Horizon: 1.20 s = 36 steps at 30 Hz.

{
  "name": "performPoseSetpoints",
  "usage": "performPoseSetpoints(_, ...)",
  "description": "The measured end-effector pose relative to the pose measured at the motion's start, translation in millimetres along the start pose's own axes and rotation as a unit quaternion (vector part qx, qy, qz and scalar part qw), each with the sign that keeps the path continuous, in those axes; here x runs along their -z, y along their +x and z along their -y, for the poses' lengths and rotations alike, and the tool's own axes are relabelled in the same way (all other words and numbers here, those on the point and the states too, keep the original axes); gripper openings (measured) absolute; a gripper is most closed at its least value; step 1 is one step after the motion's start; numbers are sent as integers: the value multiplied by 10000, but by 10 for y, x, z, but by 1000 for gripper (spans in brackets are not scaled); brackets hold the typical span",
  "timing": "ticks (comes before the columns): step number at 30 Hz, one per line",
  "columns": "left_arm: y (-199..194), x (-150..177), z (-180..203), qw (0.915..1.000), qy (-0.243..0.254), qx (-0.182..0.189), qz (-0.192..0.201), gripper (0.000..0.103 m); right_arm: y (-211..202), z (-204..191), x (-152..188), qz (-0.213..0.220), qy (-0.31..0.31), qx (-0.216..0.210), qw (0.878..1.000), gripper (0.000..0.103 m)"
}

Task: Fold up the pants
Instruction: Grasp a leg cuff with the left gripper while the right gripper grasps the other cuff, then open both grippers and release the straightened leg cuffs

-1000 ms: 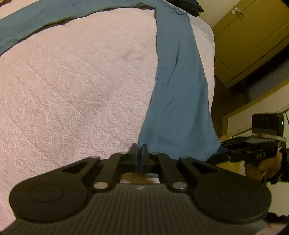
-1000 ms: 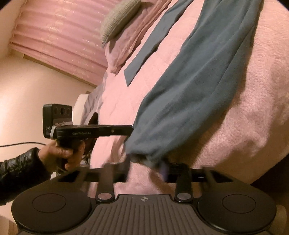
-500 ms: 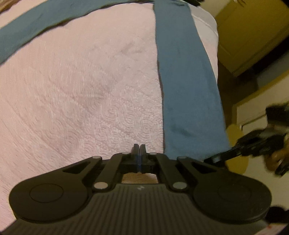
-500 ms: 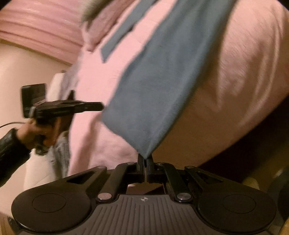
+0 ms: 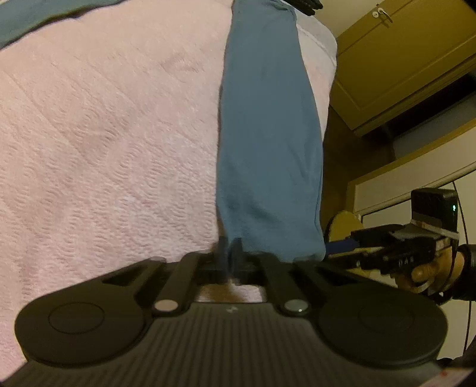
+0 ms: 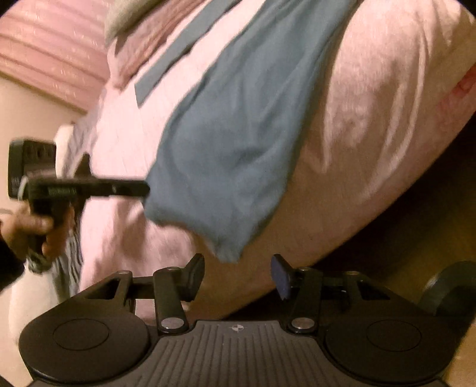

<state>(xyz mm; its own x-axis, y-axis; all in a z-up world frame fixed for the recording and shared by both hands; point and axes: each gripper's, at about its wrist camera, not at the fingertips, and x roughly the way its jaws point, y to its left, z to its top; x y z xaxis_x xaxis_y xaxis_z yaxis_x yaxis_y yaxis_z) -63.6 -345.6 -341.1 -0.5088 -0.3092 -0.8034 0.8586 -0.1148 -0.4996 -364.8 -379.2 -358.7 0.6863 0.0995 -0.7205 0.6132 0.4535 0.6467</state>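
Blue pants lie spread on a pink bed cover. One leg runs down to the bed's edge, and its hem hangs over the side. My left gripper is shut on the hem's left corner; the right wrist view shows its tip there. My right gripper has its jaws opening just below the hem's other corner, and its pads do not press the cloth. The left wrist view shows the right gripper beside the hem. The other leg stretches away across the bed.
A yellow-brown cupboard stands past the bed's right edge. Pillows and a pink curtain are at the far end. A person's hand holds each gripper's handle. Dark floor lies below the bed's edge.
The right gripper, shut on the hem's corner half a second ago, has opened and let the cloth go. The left gripper stays shut at the hem's other corner.
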Motion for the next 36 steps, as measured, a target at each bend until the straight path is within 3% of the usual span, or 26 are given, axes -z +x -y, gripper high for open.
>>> performPoseSetpoints(6, -299, -16, -51, 9998, -22, -15, 215, 0, 32, -55, -132, 112, -46, -200, 9997, 47)
performPoseSetpoints(10, -205, 15, -140, 9999, -69, -33, 150, 0, 240, -45, -129, 31, -267, -531, 9982, 47)
performPoseSetpoints(11, -204, 30, -120, 9999, -38, -39, 125, 0, 287, -35, -134, -6, -272, -680, 9973, 37)
performPoseSetpoints(13, -226, 54, -115, 9999, 13, -74, 108, 0, 333, -39, -153, -200, -176, -856, 9960, 0)
performPoseSetpoints(18, -438, 45, -21, 9995, 181, -203, 150, 0, 161, -270, -65, -307, 31, -1321, 9908, 0)
performPoseSetpoints(24, -117, 147, -172, 9981, 238, -524, -234, 0, 436, -91, -57, -566, 208, -970, 9935, 0)
performPoseSetpoints(27, -153, 204, -172, 9980, 137, -582, -202, 0, 408, -80, -57, -621, 141, -624, 9960, 1)
performPoseSetpoints(28, -179, 217, -146, 9973, 167, -681, -221, 0, 347, -78, -46, -630, 87, -477, 9968, 7)
performPoseSetpoints(30, -237, 241, -92, 9952, 268, -899, -282, 0, 246, -100, -28, -638, -16, -216, 9977, 26)
performPoseSetpoints(31, -275, 252, -65, 9940, 305, -1006, -304, 0, 177, -116, -18, -618, -42, -125, 9980, 43)
performPoseSetpoints(32, -327, 276, -48, 9931, 286, -1096, -317, 0, 91, -124, -24, -577, -51, -46, 9983, 50)
performPoseSetpoints(36, -668, 178, 142, 9893, 208, -1441, -98, 6, -401, -225, -136, -316, -134, 267, 9991, 51)
